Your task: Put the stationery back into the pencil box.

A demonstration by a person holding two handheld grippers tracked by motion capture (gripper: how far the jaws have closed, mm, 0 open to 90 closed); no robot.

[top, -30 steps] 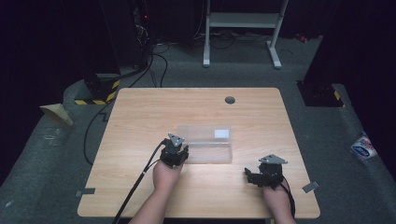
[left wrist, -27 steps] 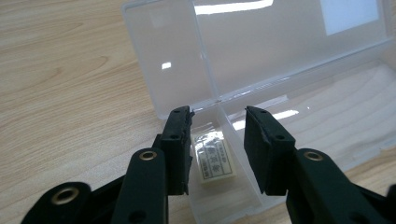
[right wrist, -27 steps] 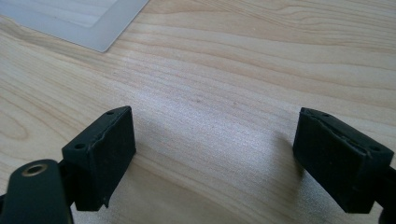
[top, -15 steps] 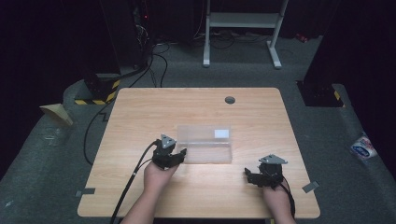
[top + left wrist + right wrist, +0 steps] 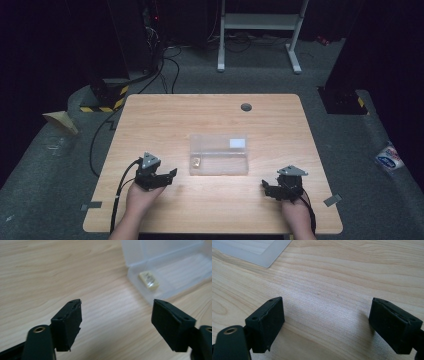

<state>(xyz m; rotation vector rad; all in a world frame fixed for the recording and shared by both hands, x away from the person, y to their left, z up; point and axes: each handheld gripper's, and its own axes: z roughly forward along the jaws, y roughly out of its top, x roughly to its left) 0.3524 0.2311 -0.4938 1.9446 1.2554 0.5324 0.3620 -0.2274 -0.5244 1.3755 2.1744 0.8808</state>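
Observation:
A clear plastic box point(image 5: 218, 154) lies open in the middle of the wooden table point(image 5: 165, 120). A small pale yellow piece point(image 5: 196, 161) rests in its left end. My left gripper point(image 5: 171, 174) hovers to the front left of the box, apart from it. Its jaws have just been opening and nothing is between them. In the left gripper view the box point(image 5: 172, 262) and the yellow piece point(image 5: 149, 279) sit beyond the open left gripper point(image 5: 116, 315). My right gripper point(image 5: 265, 187) rests near the front right, open and empty. The right gripper point(image 5: 327, 315) has the box's corner point(image 5: 259, 250) at the upper left.
A white label point(image 5: 237, 143) marks the box's far right part. A dark grommet hole point(image 5: 245, 107) sits near the table's far edge. A black cable point(image 5: 119, 192) trails from the left gripper over the front edge. A white stand frame point(image 5: 260, 22) is on the floor behind.
My left gripper has pulled away from the box's left end toward the front left, and its jaws have spread. The right gripper has not moved.

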